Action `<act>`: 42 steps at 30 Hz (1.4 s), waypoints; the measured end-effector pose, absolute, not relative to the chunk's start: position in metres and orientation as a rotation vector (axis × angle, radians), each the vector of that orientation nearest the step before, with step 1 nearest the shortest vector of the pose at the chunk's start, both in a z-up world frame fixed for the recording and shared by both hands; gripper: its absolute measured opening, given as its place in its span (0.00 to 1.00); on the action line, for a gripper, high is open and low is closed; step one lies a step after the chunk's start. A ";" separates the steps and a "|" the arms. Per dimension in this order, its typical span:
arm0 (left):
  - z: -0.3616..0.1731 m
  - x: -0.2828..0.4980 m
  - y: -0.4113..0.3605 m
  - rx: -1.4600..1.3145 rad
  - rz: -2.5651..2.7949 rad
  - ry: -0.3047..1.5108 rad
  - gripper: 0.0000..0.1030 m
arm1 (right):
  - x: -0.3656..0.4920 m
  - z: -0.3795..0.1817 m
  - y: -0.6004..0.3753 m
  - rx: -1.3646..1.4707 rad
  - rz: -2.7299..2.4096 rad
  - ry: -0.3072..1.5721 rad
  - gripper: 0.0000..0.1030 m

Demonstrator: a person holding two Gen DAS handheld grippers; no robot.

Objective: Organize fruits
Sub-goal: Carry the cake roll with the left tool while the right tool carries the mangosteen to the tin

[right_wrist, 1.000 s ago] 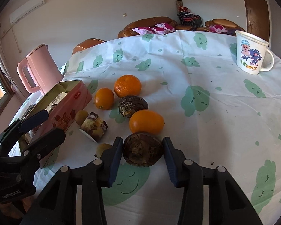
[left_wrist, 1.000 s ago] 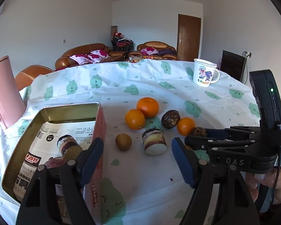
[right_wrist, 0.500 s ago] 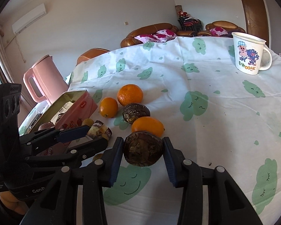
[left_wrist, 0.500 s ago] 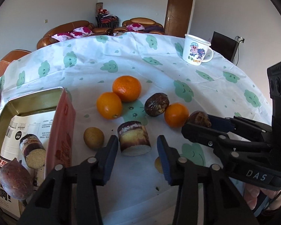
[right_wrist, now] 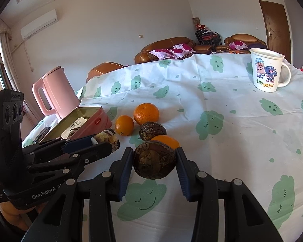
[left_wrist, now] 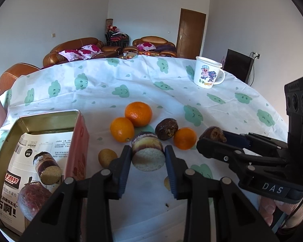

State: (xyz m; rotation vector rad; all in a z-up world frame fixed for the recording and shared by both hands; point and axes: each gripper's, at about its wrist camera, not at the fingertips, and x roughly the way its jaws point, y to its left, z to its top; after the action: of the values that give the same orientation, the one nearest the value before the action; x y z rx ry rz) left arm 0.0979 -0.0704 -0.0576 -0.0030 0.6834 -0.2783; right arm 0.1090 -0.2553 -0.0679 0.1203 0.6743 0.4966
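Left gripper (left_wrist: pixel 148 157) pinching cut roll (left_wrist: pixel 148 153); right gripper (right_wrist: pixel 154 162) pinching dark fruit (right_wrist: pixel 154 162); oranges (left_wrist: pixel 138 114) beside tin (left_wrist: pixel 78 139).

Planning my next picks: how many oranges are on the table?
3. One is farthest back, one sits to its left nearer the tin, and one lies right of the dark fruit. More may be hidden behind the hand-held grippers.

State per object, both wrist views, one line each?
left gripper: shut on sugarcane piece
right gripper: shut on brown fruit
pink tin: open, holds food
mug: upright
kettle: upright, lid shut
door: closed
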 end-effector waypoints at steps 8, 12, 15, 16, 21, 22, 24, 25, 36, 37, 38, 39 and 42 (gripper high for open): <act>-0.046 0.080 -0.065 -0.005 -0.254 0.569 0.34 | 0.099 -0.062 -0.257 0.116 0.511 0.605 0.43; -0.042 0.075 -0.060 -0.022 -0.242 0.526 0.34 | 0.096 -0.060 -0.257 0.115 0.520 0.582 0.43; -0.040 0.071 -0.057 -0.032 -0.232 0.499 0.34 | 0.092 -0.058 -0.257 0.113 0.528 0.558 0.43; -0.040 0.069 -0.057 -0.034 -0.228 0.492 0.34 | 0.090 -0.058 -0.258 0.112 0.531 0.551 0.43; -0.037 0.064 -0.057 -0.031 -0.213 0.458 0.34 | 0.087 -0.055 -0.258 0.109 0.538 0.523 0.43; -0.037 0.063 -0.057 -0.029 -0.210 0.452 0.34 | 0.086 -0.055 -0.258 0.108 0.539 0.519 0.43; -0.036 0.061 -0.057 -0.025 -0.205 0.442 0.34 | 0.085 -0.054 -0.259 0.107 0.540 0.511 0.43; -0.035 0.060 -0.057 -0.023 -0.202 0.436 0.34 | 0.084 -0.054 -0.259 0.107 0.540 0.507 0.43; -0.031 0.050 -0.057 -0.017 -0.189 0.385 0.34 | 0.078 -0.051 -0.260 0.102 0.550 0.466 0.43; -0.031 0.049 -0.057 -0.017 -0.188 0.382 0.34 | 0.077 -0.051 -0.260 0.101 0.550 0.462 0.43; -0.031 0.049 -0.057 -0.016 -0.188 0.378 0.34 | 0.076 -0.051 -0.260 0.101 0.551 0.458 0.43; -0.031 0.048 -0.057 -0.015 -0.187 0.374 0.34 | 0.076 -0.051 -0.260 0.101 0.553 0.454 0.43; -0.029 0.045 -0.056 -0.013 -0.186 0.361 0.34 | 0.073 -0.050 -0.260 0.100 0.554 0.440 0.43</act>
State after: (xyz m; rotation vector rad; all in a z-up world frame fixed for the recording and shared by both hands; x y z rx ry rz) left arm 0.0453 -0.0565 -0.0294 -0.0130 0.3606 -0.1860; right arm 0.0731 -0.2604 -0.0502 0.0999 0.4404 0.5541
